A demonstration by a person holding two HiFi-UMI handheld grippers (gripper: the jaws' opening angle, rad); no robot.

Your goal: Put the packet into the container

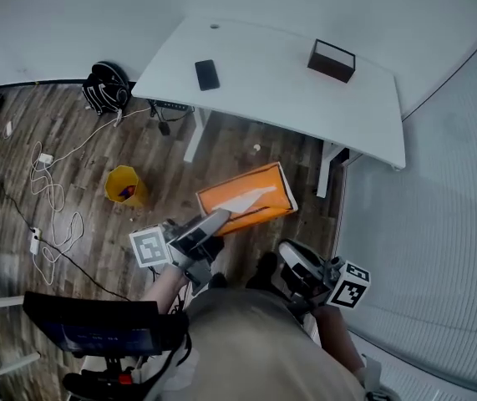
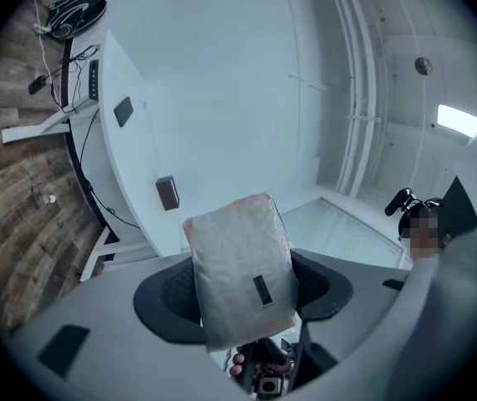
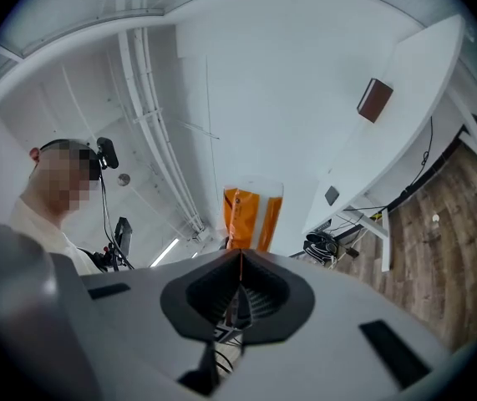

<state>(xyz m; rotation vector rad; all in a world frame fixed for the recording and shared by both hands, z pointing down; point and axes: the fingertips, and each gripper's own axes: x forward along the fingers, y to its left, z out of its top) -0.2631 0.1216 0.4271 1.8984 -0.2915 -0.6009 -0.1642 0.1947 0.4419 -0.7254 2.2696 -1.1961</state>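
Note:
My left gripper [image 1: 211, 225] is shut on the lower edge of an orange packet [image 1: 246, 197], held in the air over the wooden floor in front of the white table [image 1: 271, 78]. In the left gripper view the packet's silver back [image 2: 240, 270] stands upright between the jaws. The container, a small dark brown open box [image 1: 332, 60], sits on the table's far right part and also shows as the box [image 2: 168, 193] and the box [image 3: 375, 99]. My right gripper [image 1: 295, 266] hangs low beside the person, its jaws [image 3: 240, 286] closed together with nothing in them; the orange packet [image 3: 251, 215] shows beyond them.
A black phone [image 1: 207, 74] lies on the table's left half. On the floor are a yellow bin [image 1: 124, 185], black headphones [image 1: 107, 86] and white cables with a power strip [image 1: 50, 195]. A dark screen [image 1: 92, 324] stands at the lower left.

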